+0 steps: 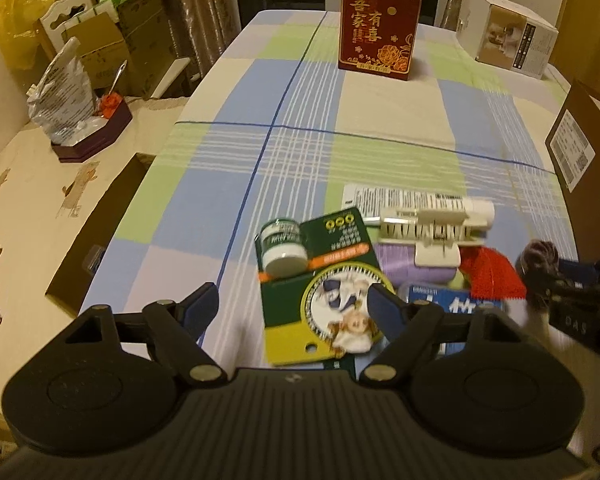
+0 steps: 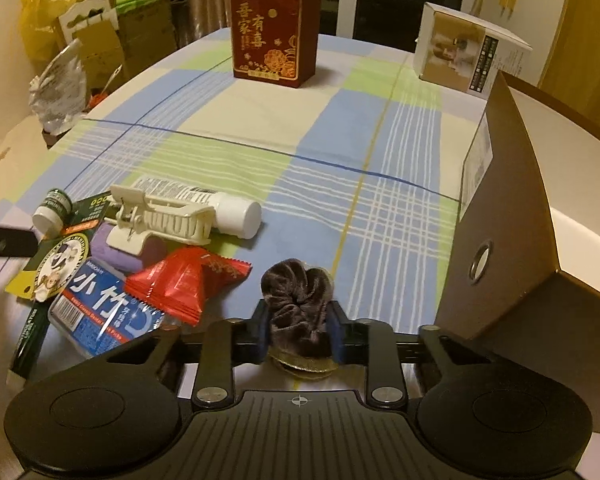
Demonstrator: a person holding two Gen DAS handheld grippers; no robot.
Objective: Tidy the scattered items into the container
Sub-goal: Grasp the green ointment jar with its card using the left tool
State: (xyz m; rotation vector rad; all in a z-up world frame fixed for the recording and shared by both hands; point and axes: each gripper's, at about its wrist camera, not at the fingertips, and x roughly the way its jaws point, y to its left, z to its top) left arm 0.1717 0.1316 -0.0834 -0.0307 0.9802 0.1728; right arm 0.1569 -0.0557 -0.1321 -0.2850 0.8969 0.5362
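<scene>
My right gripper point(image 2: 300, 332) is shut on a dark velvet scrunchie point(image 2: 298, 300), held just above the checked tablecloth point(image 2: 340, 140). The brown cardboard box point(image 2: 500, 220) stands close on its right. Left of it lies the pile: a red packet point(image 2: 180, 280), a blue floss box point(image 2: 100, 304), a white claw clip point(image 2: 160, 216), a white tube point(image 2: 228, 210), a purple item point(image 2: 112, 248), a green card point(image 2: 60, 256) and a small jar point(image 2: 54, 210). My left gripper point(image 1: 294, 306) hangs open over the green card point(image 1: 320, 280), near the jar point(image 1: 282, 246). The scrunchie point(image 1: 540, 256) shows at the right of the left wrist view.
A red gift box point(image 1: 380, 20) and a white carton point(image 1: 508, 32) stand at the far end of the table. A flat brown board point(image 1: 100, 236) sticks out at the table's left edge. Beyond it lie a dark tray with a silver bag point(image 1: 64, 100) and stacked cartons.
</scene>
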